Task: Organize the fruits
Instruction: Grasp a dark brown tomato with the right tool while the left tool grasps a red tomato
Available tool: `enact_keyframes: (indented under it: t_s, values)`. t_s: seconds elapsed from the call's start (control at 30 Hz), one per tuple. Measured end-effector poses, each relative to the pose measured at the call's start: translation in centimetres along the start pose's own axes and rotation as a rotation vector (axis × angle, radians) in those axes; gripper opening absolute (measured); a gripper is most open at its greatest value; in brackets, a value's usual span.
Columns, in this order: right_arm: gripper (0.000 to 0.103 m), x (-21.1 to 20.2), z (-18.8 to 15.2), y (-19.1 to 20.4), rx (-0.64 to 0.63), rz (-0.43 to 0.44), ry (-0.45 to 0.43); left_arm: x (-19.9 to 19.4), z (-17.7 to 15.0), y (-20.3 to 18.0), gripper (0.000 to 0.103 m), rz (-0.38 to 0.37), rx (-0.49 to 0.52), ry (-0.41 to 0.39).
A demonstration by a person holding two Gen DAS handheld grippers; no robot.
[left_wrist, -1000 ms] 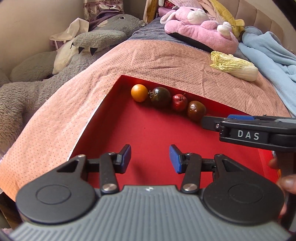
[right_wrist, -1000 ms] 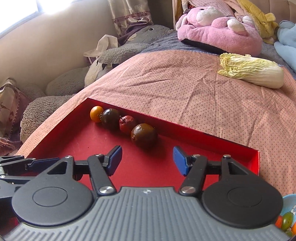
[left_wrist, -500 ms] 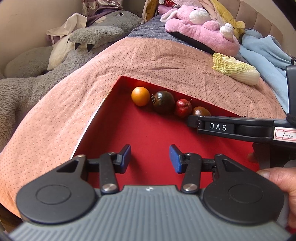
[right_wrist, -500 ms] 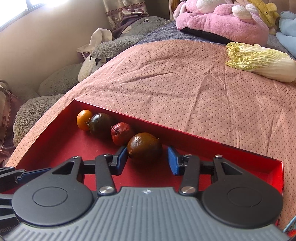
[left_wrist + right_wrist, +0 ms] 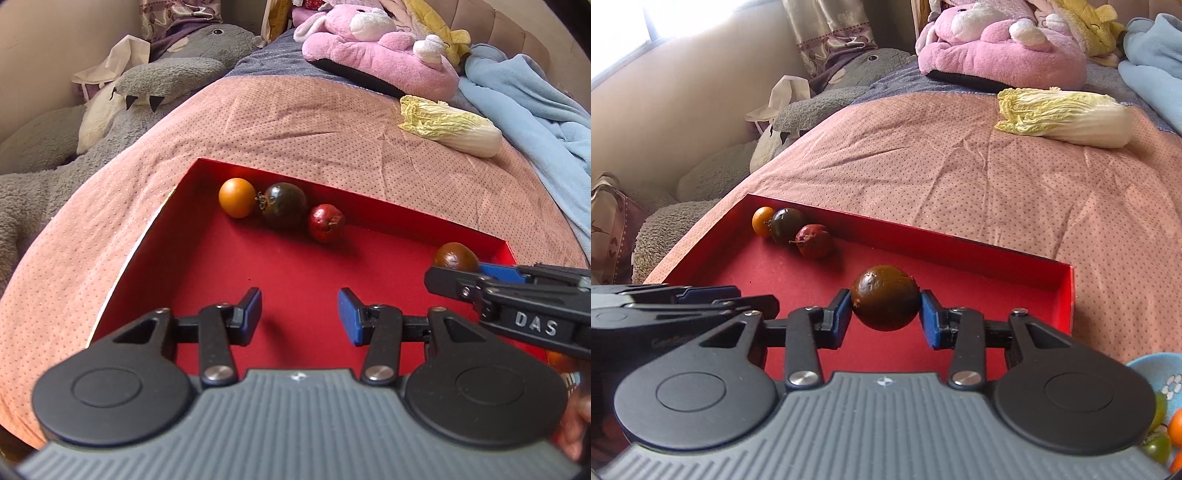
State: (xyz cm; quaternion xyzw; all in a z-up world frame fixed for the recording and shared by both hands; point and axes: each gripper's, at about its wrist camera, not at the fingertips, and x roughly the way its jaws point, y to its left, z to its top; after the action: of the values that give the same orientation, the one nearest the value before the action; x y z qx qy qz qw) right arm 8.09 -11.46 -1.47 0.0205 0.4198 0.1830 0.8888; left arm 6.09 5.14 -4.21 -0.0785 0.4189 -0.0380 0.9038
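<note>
A red tray (image 5: pixel 373 205) (image 5: pixel 960 247) lies on the pink bedcover. Along its far wall sit an orange fruit (image 5: pixel 236 197) (image 5: pixel 762 221), a dark green-brown tomato (image 5: pixel 285 205) (image 5: pixel 788 224) and a small red fruit (image 5: pixel 326 223) (image 5: pixel 814 241). My right gripper (image 5: pixel 885 312) is shut on a brown fruit (image 5: pixel 884 302) (image 5: pixel 455 257) and holds it above the tray floor, right of the row. My left gripper (image 5: pixel 300 312) is open and empty over the tray's near part.
A napa cabbage (image 5: pixel 448 125) (image 5: pixel 1063 116) lies on the bedcover behind the tray. A pink plush (image 5: pixel 376 55), a grey plush (image 5: pixel 155 85) and a blue blanket (image 5: pixel 535 107) lie further back. A blue bowl (image 5: pixel 1161 373) with small tomatoes sits at the right.
My right gripper closed on the brown fruit at the end of the row, then lifted it and drew it right, away from the other three. The left gripper stayed open.
</note>
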Motion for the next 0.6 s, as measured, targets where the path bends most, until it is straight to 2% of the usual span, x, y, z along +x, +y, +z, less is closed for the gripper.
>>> enact_keyframes:
  t_s: [0.2,0.43,0.6]
  values:
    - [0.046,-4.1,-1.4,-1.3,0.024,0.025,-0.036,1.9,1.9,-1.9,0.048,-0.015,0.007,0.037]
    - [0.046,-5.8,-2.6,-2.5,0.05,0.039,-0.043,4.7,4.0,-3.4,0.048,0.04,0.008,0.059]
    - [0.046,-6.4,-3.2,-3.2,0.057,0.033,-0.05,5.6,4.6,-4.1,0.047,0.07,-0.002,0.046]
